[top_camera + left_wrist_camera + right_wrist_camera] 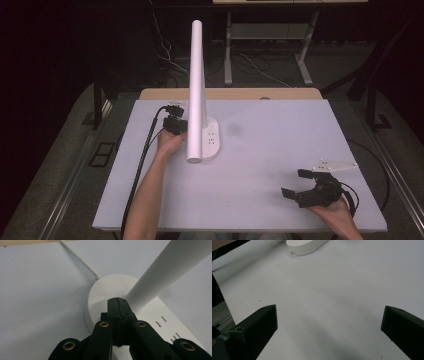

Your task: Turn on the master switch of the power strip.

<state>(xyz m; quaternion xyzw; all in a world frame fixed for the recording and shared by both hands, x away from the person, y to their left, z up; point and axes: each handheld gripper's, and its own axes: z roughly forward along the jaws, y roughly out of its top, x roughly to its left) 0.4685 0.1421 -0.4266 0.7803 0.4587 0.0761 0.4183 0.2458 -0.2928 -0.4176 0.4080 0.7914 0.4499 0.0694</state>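
Left tongs (117, 300) closed, right tongs (329, 322) agape.

Lamp at centre-left of the table, grippers to either side.
The lamp base (209, 140) sits on the table (260, 150) left of centre; the left gripper (175, 125) is just left of it, the right gripper (302, 187) at lower right, well apart.

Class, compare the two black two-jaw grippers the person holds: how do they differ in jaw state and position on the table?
The left gripper has its jaws pressed together; the right gripper has its jaws spread wide. The left gripper sits at the round end of the white lamp base, beside its white tubular stem; the right gripper is over bare white table, near the front right corner. Both are black and hand-held.
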